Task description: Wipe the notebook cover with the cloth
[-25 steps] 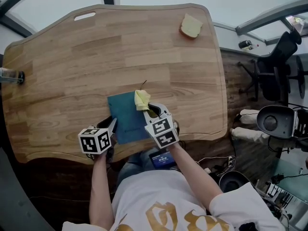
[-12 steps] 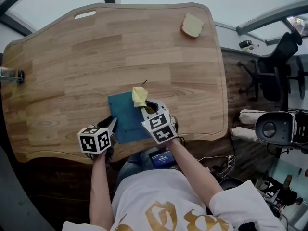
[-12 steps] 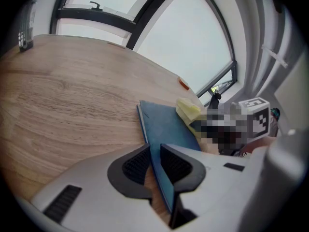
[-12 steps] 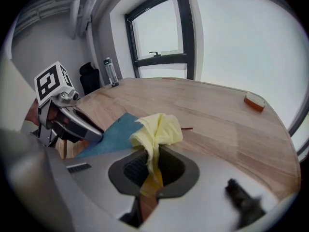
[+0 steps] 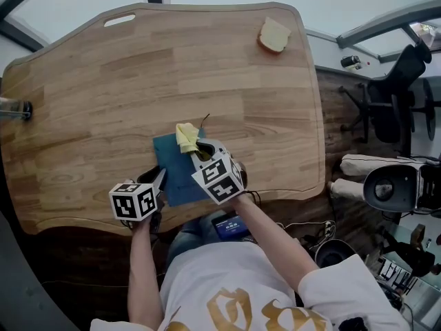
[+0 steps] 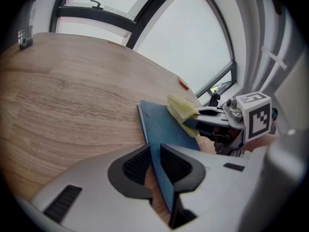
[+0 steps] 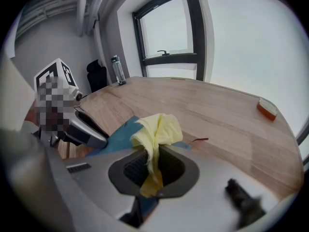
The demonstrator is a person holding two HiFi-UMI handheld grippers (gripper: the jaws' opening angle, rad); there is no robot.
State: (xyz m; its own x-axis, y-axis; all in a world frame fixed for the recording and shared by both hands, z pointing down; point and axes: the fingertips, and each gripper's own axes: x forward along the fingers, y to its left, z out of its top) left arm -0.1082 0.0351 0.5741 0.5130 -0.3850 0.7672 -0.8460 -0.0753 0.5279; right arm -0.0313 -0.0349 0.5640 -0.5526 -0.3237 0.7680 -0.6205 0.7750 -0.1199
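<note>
A dark blue notebook (image 5: pixel 173 164) lies flat near the front edge of the wooden table (image 5: pixel 138 81). My left gripper (image 5: pixel 157 183) is shut on the notebook's near left corner (image 6: pixel 157 144), holding it down. My right gripper (image 5: pixel 198 149) is shut on a yellow cloth (image 5: pixel 186 136), which rests on the far part of the cover. In the right gripper view the cloth (image 7: pixel 157 132) bunches up out of the jaws over the blue notebook (image 7: pixel 120 134). In the left gripper view the cloth (image 6: pixel 182 111) lies on the cover beside the right gripper (image 6: pixel 212 117).
A yellow sponge (image 5: pixel 274 36) sits at the far right corner of the table. A bottle (image 5: pixel 14 109) lies at the left edge. A thin bookmark ribbon (image 5: pixel 205 121) sticks out past the notebook. An office chair (image 5: pixel 396 95) stands off to the right.
My right gripper has slid the cloth leftward and a little farther across the notebook cover. The left gripper has stayed clamped on the near corner.
</note>
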